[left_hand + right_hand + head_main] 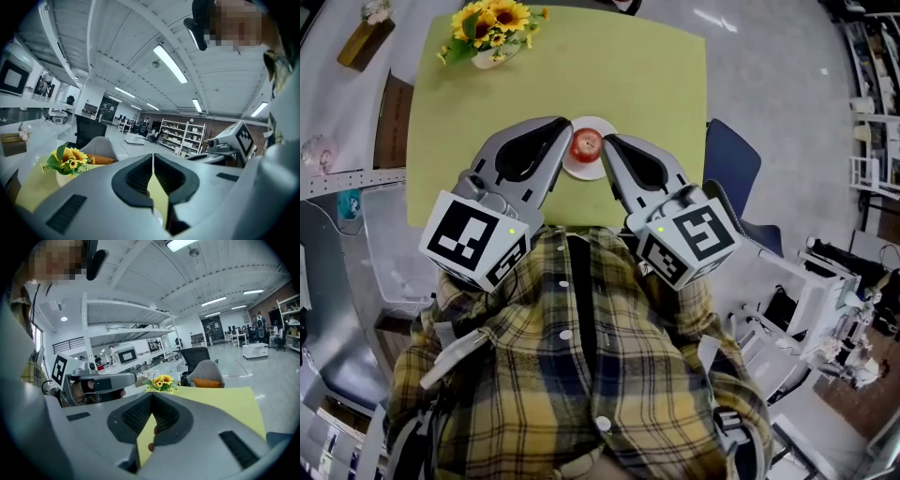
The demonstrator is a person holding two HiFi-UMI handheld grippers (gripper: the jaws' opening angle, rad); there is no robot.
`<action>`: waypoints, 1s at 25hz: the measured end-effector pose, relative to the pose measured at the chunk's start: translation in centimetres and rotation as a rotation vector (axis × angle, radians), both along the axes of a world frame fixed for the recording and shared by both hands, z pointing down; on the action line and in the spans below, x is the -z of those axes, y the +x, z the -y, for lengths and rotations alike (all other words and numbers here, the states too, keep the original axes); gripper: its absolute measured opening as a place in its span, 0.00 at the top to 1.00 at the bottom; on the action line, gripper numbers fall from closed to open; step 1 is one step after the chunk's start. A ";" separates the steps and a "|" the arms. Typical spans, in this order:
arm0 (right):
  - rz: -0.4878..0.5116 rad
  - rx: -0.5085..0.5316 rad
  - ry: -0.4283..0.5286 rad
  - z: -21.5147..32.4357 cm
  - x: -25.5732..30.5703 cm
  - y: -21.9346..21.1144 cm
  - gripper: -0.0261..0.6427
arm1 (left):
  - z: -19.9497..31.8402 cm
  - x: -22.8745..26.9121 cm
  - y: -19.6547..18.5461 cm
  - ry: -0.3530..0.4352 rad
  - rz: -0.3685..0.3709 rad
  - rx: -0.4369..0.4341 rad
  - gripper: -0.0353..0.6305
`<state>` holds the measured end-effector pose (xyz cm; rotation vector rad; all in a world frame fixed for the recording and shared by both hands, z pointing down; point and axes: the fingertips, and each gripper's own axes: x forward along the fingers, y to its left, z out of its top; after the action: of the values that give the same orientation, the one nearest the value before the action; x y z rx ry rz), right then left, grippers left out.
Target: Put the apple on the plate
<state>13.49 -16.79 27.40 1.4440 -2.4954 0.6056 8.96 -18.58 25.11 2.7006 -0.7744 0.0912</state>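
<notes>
Red apple (586, 143) sits on white plate (573, 168), yellow-green table (647, 75). Left gripper (565, 127) & right gripper (607, 142) both shut, empty, raised beside it. Risk: a careless dip could knock apple off plate.

Open tabletop (619, 84) lies beyond the plate (582, 170); the sunflower vase (492, 36) stands well apart at the far-left corner.

Grey floor (769, 84), yellow tbl (656, 75), ceiling strip lights (169, 63).

The apple (586, 143) lies on the plate (580, 172) on the table (637, 75), flowers (492, 23) behind at far left.
</notes>
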 end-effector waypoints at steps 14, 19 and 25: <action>0.002 -0.005 -0.007 -0.2 -0.5 0.3 0.97 | 0.0 -1.2 -0.1 -0.033 0.011 0.015 0.92; -0.006 0.005 0.001 -0.3 -0.1 0.6 0.97 | 1.4 -0.7 -0.4 -0.049 -0.017 0.021 0.92; -0.008 0.016 0.011 -0.5 0.0 0.4 0.97 | 2.8 0.2 -1.5 -0.018 0.001 0.014 0.92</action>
<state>13.91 -16.29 27.41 1.4261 -2.5054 0.5838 7.42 -21.36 24.86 2.6785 -0.7889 0.0959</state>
